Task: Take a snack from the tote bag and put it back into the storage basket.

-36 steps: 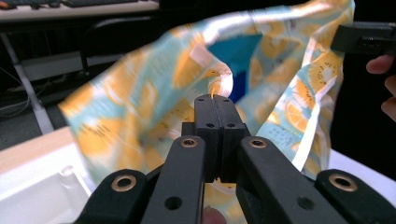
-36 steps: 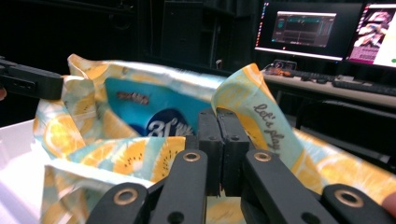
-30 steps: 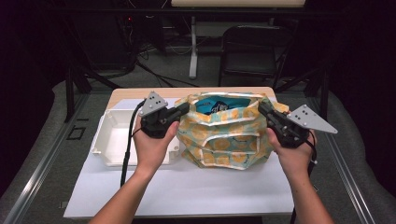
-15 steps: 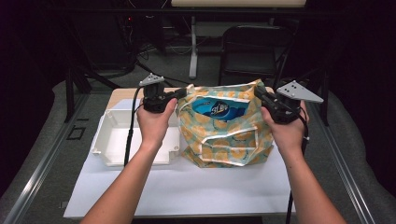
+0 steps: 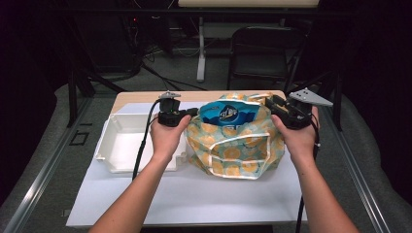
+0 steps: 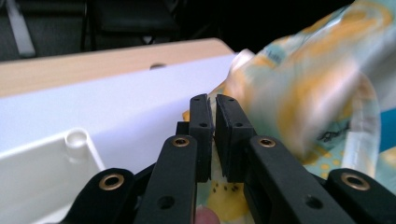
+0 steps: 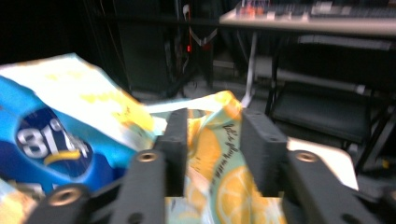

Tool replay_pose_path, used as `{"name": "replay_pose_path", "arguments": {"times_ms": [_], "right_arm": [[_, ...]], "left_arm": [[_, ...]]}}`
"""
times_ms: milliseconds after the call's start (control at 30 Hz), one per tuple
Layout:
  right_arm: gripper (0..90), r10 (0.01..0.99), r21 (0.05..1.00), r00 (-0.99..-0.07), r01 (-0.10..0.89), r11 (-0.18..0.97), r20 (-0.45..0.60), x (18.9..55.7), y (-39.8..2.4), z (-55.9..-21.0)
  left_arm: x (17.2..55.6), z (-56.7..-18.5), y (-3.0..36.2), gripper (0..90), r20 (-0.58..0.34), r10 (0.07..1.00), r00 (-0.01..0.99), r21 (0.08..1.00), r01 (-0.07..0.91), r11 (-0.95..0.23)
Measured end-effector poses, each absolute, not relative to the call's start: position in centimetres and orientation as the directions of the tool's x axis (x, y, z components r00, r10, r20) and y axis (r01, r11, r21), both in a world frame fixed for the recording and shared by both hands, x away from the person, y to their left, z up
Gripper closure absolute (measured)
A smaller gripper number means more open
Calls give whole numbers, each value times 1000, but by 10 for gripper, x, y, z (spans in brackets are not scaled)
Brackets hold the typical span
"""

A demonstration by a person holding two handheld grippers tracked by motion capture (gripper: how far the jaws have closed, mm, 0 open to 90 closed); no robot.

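Note:
A cloth bag [image 5: 233, 150] printed with lemons stands on the white sheet, and a blue chip packet [image 5: 226, 114] sticks up out of its mouth. My left gripper [image 5: 194, 112] is at the bag's left rim, its jaws shut on the fabric; the left gripper view shows my left gripper [image 6: 212, 100] with the bag [image 6: 299, 93] just beyond it. My right gripper [image 5: 269, 103] is at the right rim. Its jaws have just been opening. In the right gripper view, my right gripper [image 7: 212, 114] straddles the lemon fabric [image 7: 212, 158] without pressing it, and the chip packet [image 7: 51, 140] lies to the left.
An empty white plastic tray [image 5: 114, 145] sits left of the bag, close to my left hand. The white sheet [image 5: 194, 194] covers a wooden table. A black chair [image 5: 262, 53] and cables are on the floor beyond the table's far edge.
Both hands moved toward the far side of the table with the bag's rim. More of the blue chip packet shows above the bag. The right jaws went from shut to apart.

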State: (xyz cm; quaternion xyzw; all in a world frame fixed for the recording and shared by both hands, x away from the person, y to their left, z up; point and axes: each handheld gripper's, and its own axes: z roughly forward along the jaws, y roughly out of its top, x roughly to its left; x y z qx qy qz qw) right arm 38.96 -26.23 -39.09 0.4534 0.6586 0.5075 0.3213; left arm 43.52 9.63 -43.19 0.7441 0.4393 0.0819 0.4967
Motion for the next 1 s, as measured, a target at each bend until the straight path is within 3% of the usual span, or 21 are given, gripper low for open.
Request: {"name": "replay_pose_path", "arguments": {"times_ms": [100,167,300,567,700,767,867,933,1000], "right_arm": [[514,920,950,-390,301,79,47,388,-267,-400],[444,917,954,-394,291,68,55,383,-272,-403],[348,913,964,-406,256,67,45,372,-279,-399],[220,898,967,-437,245,64,51,358,-287,-392],[193,888,960,-454,270,67,66,356,-284,-398],[271,897,955,-440,284,90,46,356,-281,-402],[573,905,955,-423,282,91,38,356,-280,-406],[759,910,954,-412,289,79,50,357,-279,-408],[852,912,954,-407,289,85,42,358,-280,-408]], "left_arm": [[430,-443,99,830,-330,727,602,804,583,-117],[425,-444,107,786,-353,718,600,816,573,-78],[414,-433,124,665,-311,730,609,859,509,-59],[384,-413,145,483,-326,660,677,916,400,41],[364,-416,129,344,-253,630,734,938,345,-25],[362,-418,119,283,-215,645,733,938,340,-73],[364,-420,107,285,-158,667,728,933,330,-140],[369,-421,103,414,-143,708,691,922,353,-157],[373,-421,106,595,-161,718,677,921,364,-136]]}}
